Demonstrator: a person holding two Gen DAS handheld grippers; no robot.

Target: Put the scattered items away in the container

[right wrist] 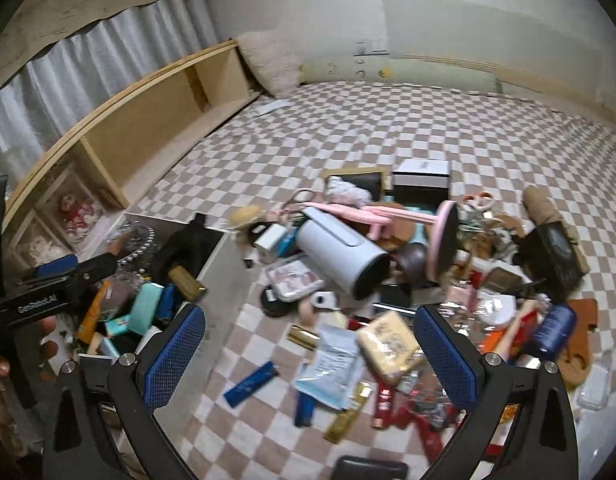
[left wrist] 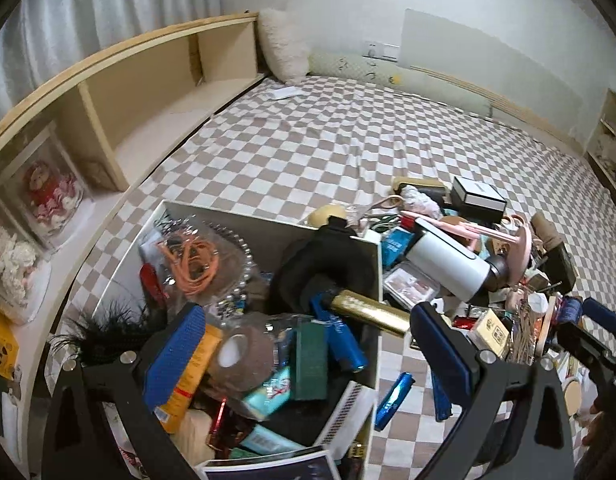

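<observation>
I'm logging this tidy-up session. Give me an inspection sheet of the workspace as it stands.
Surface: checkered bedspread, bare at the far end.
Job's things: white box already crowded; white cylinder, pink stand and blue lighter lie outside it.
Clutter: dense pile of small packets and boxes right of the box.
Grippers: left gripper open over the box, nothing held; right gripper open over the bedspread, nothing held.
Cables: orange cord coiled on a glass plate in the box.
Surroundings: wooden shelf, curtain, pillows at the wall.
</observation>
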